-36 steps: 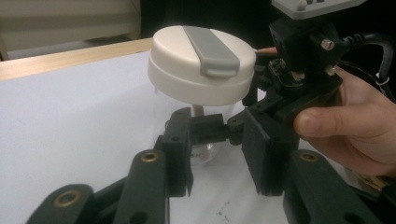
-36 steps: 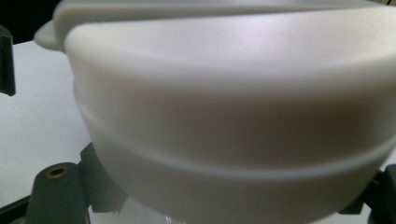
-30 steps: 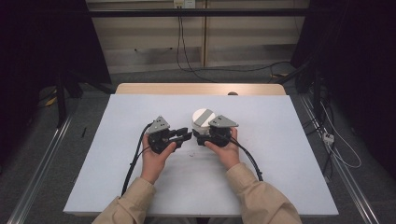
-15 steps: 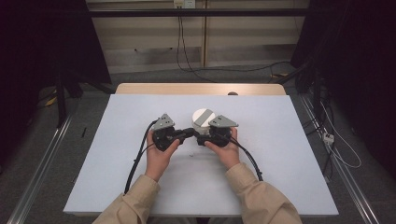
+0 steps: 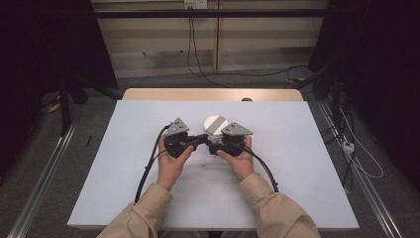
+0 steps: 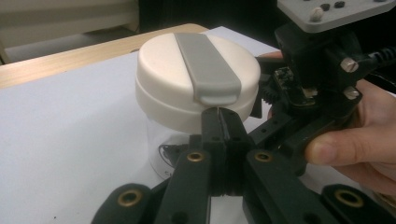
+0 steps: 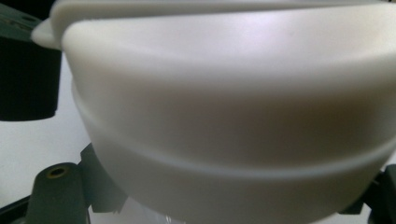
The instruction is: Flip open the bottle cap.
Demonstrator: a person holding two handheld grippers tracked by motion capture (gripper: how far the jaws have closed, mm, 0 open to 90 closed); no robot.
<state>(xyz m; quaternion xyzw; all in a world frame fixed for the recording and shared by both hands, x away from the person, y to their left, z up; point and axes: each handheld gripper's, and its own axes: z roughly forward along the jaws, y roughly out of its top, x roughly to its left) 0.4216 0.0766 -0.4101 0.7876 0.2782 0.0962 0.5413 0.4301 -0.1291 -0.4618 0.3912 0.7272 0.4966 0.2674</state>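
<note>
Left gripper view: left gripper [image 6: 219, 122] closed, empty, under jar [image 6: 187, 112]'s grey latch [image 6: 205, 67]; right gripper [image 5: 210, 144] clamps slippery, rigid jar body.

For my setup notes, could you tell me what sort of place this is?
Probably a lab recording station: a white-topped table between dark curtains, metal floor rails, and loose cables along the back wall.

My left claw [image 5: 198, 140], my right claw [image 5: 212, 145]: black bodies, brass-ringed pivot holes, grey three-cornered top plates, silver screws, black trailing cables. Sleeves: tan.
</note>
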